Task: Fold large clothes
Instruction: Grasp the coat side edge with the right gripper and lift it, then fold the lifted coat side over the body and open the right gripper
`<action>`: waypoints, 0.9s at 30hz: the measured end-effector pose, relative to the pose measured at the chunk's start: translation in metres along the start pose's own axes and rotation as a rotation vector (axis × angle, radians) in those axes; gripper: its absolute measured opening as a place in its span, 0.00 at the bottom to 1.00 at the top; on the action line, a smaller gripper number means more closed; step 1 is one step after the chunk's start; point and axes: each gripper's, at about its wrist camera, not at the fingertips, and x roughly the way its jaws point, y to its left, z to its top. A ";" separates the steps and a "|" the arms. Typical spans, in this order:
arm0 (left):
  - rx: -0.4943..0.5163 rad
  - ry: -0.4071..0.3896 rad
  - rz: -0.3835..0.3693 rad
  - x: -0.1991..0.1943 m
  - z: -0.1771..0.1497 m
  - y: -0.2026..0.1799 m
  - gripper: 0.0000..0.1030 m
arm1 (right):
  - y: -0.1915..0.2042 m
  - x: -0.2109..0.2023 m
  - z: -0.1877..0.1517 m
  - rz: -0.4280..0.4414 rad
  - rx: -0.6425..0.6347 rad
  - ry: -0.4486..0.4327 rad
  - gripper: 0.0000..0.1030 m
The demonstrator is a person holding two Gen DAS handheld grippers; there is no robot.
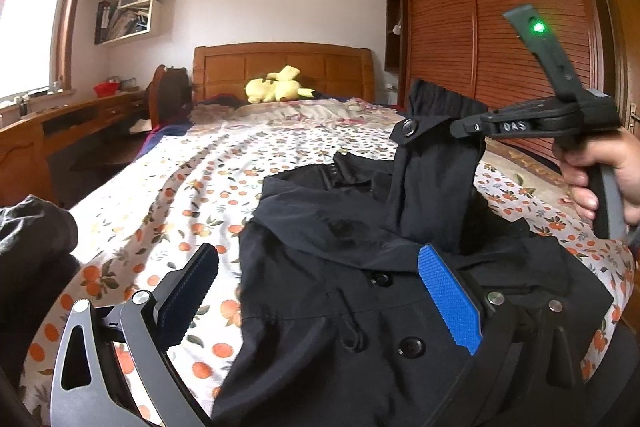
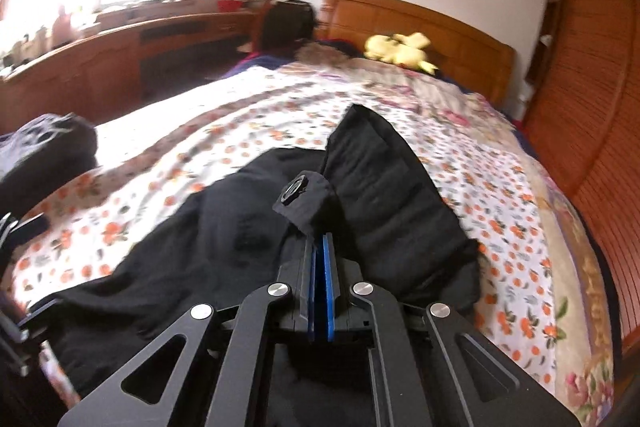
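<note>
A large black buttoned coat [image 1: 344, 287] lies on the flowered bedspread [image 1: 168, 187]. My left gripper [image 1: 320, 267] is open just above the coat's front, its blue pads [image 1: 450, 301] spread wide and empty. My right gripper [image 2: 320, 243] is shut on the coat's sleeve cuff [image 2: 304, 203], which carries a black button [image 2: 295, 190], and holds the sleeve [image 1: 436, 183] up above the coat. In the left wrist view the right gripper [image 1: 466, 127] shows at the right, held by a hand [image 1: 600, 171]. The coat also shows in the right wrist view [image 2: 192, 247].
A yellow plush toy [image 1: 276, 89] lies by the wooden headboard [image 1: 280, 67]. A wooden wardrobe [image 1: 500, 27] stands at the right, a desk [image 1: 60, 123] under the window at the left. Another dark garment [image 1: 32, 227] lies at the bed's near left.
</note>
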 end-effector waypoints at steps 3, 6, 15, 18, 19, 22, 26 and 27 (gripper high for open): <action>-0.002 -0.004 0.013 -0.003 0.000 0.006 0.98 | 0.017 -0.005 -0.005 0.035 -0.017 0.013 0.03; -0.006 -0.005 0.023 -0.006 0.000 0.011 0.98 | 0.026 -0.007 -0.012 0.063 -0.029 0.026 0.04; -0.019 -0.020 0.049 -0.020 0.000 0.024 0.98 | 0.055 -0.029 -0.024 0.139 -0.034 0.028 0.30; -0.021 -0.022 0.057 -0.023 0.001 0.026 0.98 | 0.065 -0.043 -0.022 0.167 -0.046 0.008 0.31; -0.021 -0.023 0.061 -0.024 0.001 0.027 0.98 | 0.067 -0.049 -0.021 0.177 -0.051 -0.002 0.32; -0.027 -0.025 0.067 -0.027 0.002 0.029 0.98 | 0.069 -0.061 -0.021 0.183 -0.058 -0.024 0.38; -0.024 -0.024 0.072 -0.029 0.001 0.030 0.98 | 0.061 -0.064 -0.028 0.163 -0.052 -0.024 0.39; -0.021 -0.021 0.073 -0.028 0.001 0.030 0.98 | 0.056 -0.062 -0.031 0.156 -0.041 -0.018 0.39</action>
